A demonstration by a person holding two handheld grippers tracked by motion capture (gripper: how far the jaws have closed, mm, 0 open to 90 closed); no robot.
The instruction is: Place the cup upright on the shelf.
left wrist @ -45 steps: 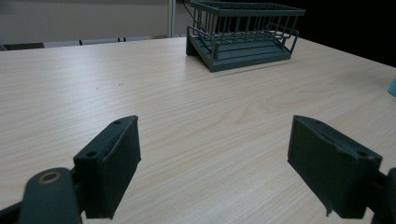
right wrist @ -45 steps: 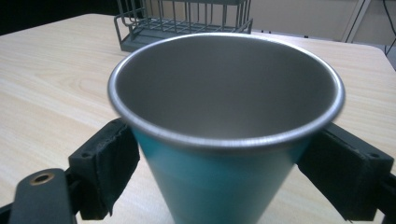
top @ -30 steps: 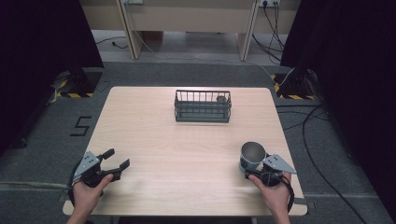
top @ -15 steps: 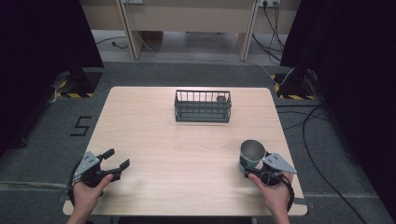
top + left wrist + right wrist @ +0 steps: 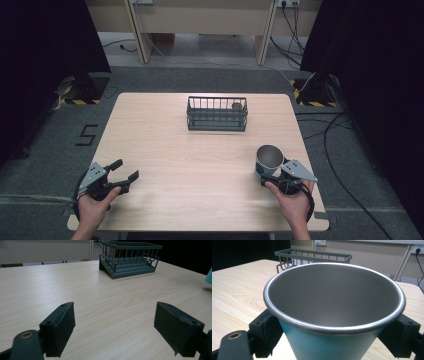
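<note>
A person seated at a pale wooden table (image 5: 200, 150) holds a two-jaw gripper in each hand. The right gripper (image 5: 272, 176), near the table's right front corner, has its black jaws pressed against either side of a cup (image 5: 269, 159), teal outside and bare metal inside, which stands upright with its mouth open to the camera above. In the right gripper view the cup (image 5: 334, 312) sits squarely between the two jaws, one at each side of its lower wall, its rolled steel rim rising above them.

Well apart, near the left front corner, the left gripper (image 5: 122, 171) rests low over the tabletop with its jaws spread wide and nothing between them; the left gripper view shows bare wood grain in the gap.

Toward the far edge of the table, roughly at centre, stands a dark wire basket (image 5: 217, 114) with a small round object (image 5: 237, 106), too small to identify, in its right end. The stretch of table between cup and basket lies open. The basket (image 5: 312, 255) shows just behind the cup's rim in the right gripper view, and the basket (image 5: 130, 257) shows farther off in the left gripper view, with a sliver of the teal cup (image 5: 209, 276) at the frame's right edge.

Grey carpet surrounds the table, with cables (image 5: 340, 130) trailing on the floor to the right.
</note>
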